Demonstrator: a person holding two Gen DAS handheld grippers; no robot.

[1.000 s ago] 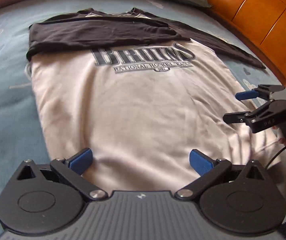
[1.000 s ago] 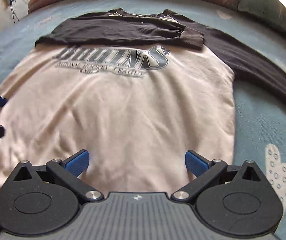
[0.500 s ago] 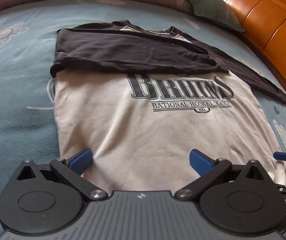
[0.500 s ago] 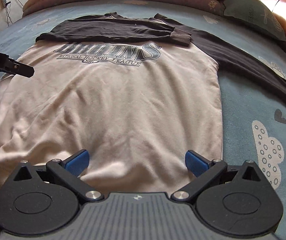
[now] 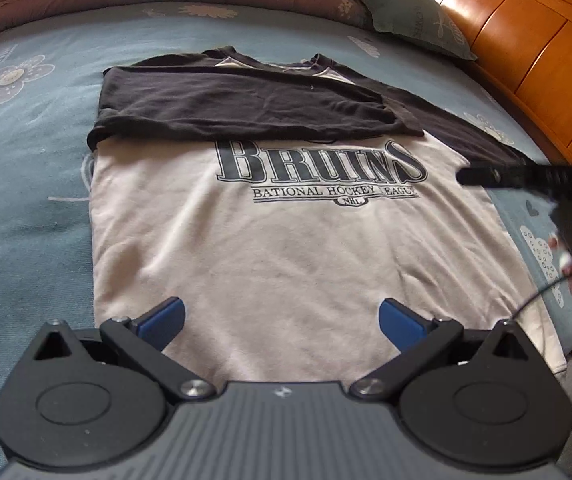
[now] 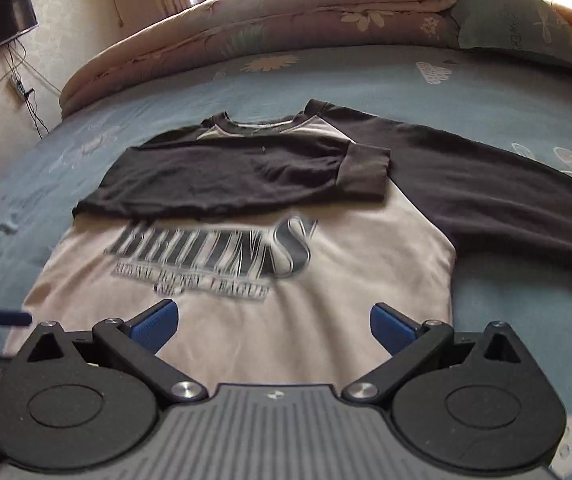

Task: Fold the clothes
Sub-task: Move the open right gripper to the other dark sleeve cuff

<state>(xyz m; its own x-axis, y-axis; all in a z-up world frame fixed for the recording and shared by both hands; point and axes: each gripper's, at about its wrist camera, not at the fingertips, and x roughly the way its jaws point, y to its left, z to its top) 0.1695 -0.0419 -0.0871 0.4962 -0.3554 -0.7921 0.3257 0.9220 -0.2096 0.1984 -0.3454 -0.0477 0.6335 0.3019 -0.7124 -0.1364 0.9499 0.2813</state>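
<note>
Both pairs of blue fingers stand wide apart with nothing between them: the left gripper (image 5: 281, 316) hangs over the hem end of the shirt (image 5: 286, 248), the right gripper (image 6: 271, 322) over its pale body. The shirt lies flat on the bed (image 5: 25, 168), one dark sleeve (image 6: 245, 172) folded across the chest, the other sleeve (image 6: 506, 184) spread out sideways. A shallow pinch could catch only the top layer, or drag the folded sleeve askew.
</note>
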